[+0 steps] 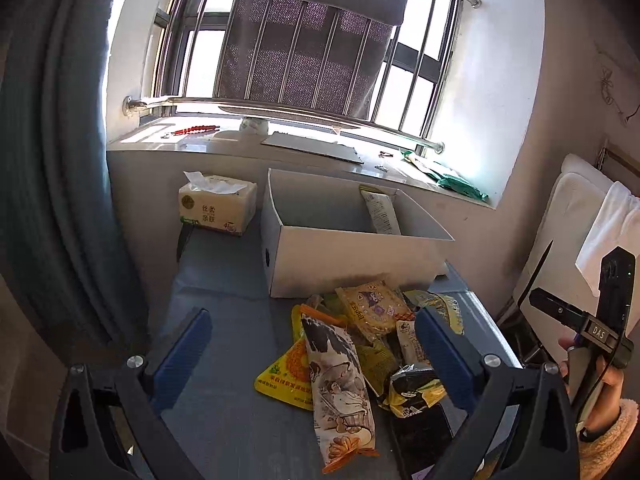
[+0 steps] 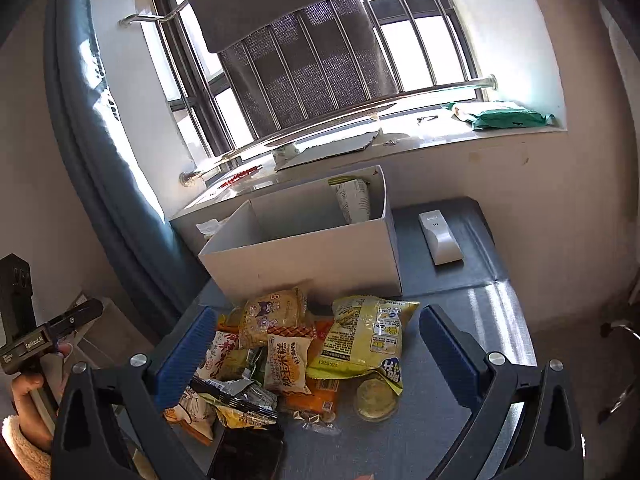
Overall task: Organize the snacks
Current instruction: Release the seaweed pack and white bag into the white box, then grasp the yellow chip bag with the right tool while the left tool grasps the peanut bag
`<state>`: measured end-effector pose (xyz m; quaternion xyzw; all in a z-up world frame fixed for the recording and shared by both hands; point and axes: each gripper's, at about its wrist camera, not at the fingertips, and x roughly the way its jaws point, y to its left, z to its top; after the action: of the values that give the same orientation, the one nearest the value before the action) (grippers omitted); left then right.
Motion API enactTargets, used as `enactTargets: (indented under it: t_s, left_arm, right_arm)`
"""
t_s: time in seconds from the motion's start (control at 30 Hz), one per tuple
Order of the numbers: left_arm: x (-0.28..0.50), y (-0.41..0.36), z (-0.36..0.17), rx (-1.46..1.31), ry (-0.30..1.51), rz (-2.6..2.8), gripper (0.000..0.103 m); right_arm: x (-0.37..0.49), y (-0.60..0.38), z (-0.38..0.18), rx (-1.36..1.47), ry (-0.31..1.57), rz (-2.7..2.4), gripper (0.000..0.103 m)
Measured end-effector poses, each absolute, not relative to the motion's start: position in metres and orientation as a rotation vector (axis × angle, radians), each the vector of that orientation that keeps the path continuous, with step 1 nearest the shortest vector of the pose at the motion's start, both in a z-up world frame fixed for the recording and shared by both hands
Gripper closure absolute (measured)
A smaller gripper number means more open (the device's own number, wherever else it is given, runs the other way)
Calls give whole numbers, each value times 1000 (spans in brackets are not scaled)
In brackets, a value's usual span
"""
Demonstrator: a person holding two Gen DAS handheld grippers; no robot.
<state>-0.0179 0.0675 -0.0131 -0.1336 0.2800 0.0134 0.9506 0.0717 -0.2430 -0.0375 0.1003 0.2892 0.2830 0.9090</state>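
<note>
A pile of snack packets (image 1: 360, 356) lies on the grey table in front of a white cardboard box (image 1: 344, 268). One pale packet (image 1: 382, 212) stands inside the box against its far right wall; it also shows in the right wrist view (image 2: 354, 200). My left gripper (image 1: 312, 344) is open and empty, held above the pile, with a long cow-print packet (image 1: 340, 392) between its blue pads. My right gripper (image 2: 316, 344) is open and empty above the same pile (image 2: 288, 356), with a yellow-green bag (image 2: 364, 336) and a small round cup (image 2: 376, 398) between its fingers. The box (image 2: 304, 260) lies just beyond.
A tissue pack (image 1: 218, 208) stands left of the box. A white remote-like device (image 2: 440, 238) lies right of the box. A black flat object (image 2: 248, 454) sits at the table's near edge. A windowsill with cardboard and a green pack (image 2: 508, 118) runs behind; a curtain (image 1: 52, 184) hangs left.
</note>
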Motion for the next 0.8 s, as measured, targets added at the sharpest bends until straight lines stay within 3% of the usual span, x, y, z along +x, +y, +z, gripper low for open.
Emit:
enactTargets:
  t_s: [0.33,0.8]
  left_arm:
    - [-28,45,-41,-309,612,-16,0]
    - [-20,48,-57,-318,683,-14,0]
  right_arm:
    - [65,-247,-87,219,738,560,0]
    - [190,-197,-133,139,992,510,0]
